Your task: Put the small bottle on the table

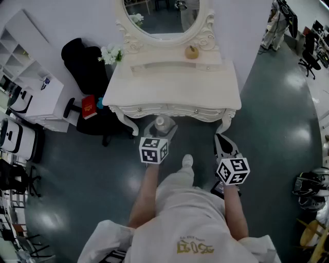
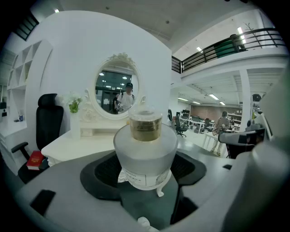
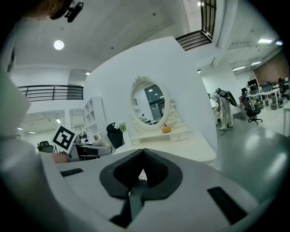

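Note:
A small frosted glass bottle (image 2: 145,149) with a gold neck and clear cap stands upright between the dark pads of my left gripper (image 2: 145,174), which is shut on it. In the head view the small bottle (image 1: 163,123) and left gripper (image 1: 161,129) hang in the air just before the front edge of the white dressing table (image 1: 175,87). My right gripper (image 1: 224,143) hovers near the table's front right leg. Its jaws (image 3: 141,156) meet, with nothing between them. The table top (image 3: 181,147) lies ahead of it.
An oval mirror (image 1: 162,15) stands at the table's back, with a small orange pumpkin (image 1: 192,52) at its right and white flowers (image 1: 112,54) at its left. A black chair (image 1: 85,64) with a red book (image 1: 88,106) and white shelves (image 1: 25,67) stand to the left.

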Action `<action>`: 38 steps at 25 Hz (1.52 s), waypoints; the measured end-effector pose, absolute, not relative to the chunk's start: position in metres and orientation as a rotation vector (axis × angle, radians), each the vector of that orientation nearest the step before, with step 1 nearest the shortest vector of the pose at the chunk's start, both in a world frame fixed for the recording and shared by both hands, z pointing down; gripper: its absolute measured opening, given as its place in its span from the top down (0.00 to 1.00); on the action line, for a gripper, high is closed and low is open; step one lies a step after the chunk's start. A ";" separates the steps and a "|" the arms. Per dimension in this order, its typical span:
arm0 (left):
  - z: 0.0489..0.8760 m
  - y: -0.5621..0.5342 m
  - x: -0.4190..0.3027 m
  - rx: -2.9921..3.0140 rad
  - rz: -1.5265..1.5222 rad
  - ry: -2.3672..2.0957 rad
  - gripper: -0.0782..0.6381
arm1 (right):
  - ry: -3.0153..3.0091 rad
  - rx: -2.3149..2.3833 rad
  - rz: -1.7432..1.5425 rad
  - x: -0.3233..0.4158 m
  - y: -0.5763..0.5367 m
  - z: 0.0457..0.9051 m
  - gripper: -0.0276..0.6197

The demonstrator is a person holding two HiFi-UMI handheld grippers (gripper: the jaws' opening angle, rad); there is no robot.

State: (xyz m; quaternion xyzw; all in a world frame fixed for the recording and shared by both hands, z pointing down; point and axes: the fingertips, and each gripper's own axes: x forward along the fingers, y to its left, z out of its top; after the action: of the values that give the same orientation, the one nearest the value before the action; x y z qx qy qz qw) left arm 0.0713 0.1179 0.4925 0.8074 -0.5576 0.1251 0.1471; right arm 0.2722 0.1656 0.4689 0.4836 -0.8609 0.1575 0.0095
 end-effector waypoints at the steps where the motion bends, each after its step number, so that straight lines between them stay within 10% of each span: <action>1: 0.493 0.120 0.071 2.321 0.355 -1.601 0.42 | -2.690 1.513 0.500 0.272 0.167 0.469 0.94; 38: 0.514 -0.059 -0.061 2.253 0.336 -1.569 0.41 | -2.629 1.513 0.596 0.149 -0.026 0.480 0.94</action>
State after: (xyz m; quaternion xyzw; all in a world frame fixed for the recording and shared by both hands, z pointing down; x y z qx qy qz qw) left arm -0.0608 -0.0586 0.5136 0.8001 -0.5574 0.1194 0.1868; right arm 0.1487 -0.0262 0.4796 0.4892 -0.8503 0.1926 0.0251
